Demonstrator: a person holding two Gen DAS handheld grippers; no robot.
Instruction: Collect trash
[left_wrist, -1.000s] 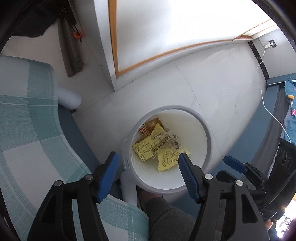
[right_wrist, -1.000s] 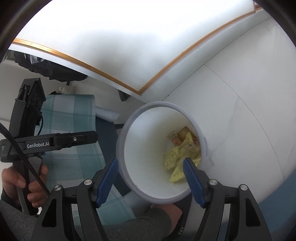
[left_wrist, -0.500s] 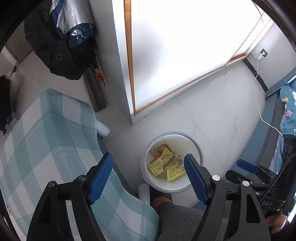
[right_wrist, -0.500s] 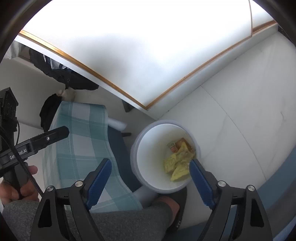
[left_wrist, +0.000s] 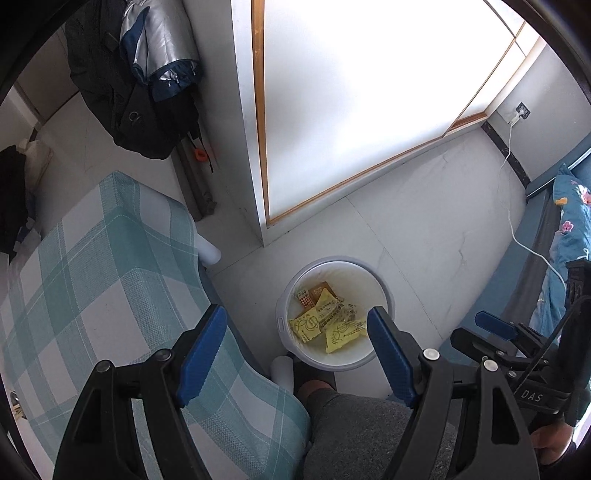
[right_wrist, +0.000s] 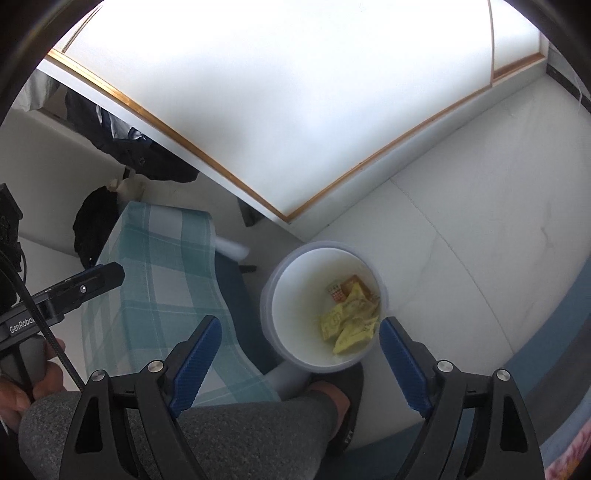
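Below: 1 white bin (left_wrist: 286, 306) on the floor (left_wrist: 436, 229), holding yellow wrappers (left_wrist: 325, 325) and 1 orange packet (left_wrist: 319, 290). Left hand-held gripper (left_wrist: 295, 354) and right hand-held gripper (right_wrist: 299, 358): jaws just opened wide, nothing between them. Checked seat cushion (left_wrist: 96, 273) at 9 o'clock of the bin.

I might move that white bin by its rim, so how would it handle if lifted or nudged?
The white bin probably feels light: only a few wrappers lie inside. Its thin plastic rim may flex. Standing upright and nearly empty, it would likely slide or tip on the smooth floor.
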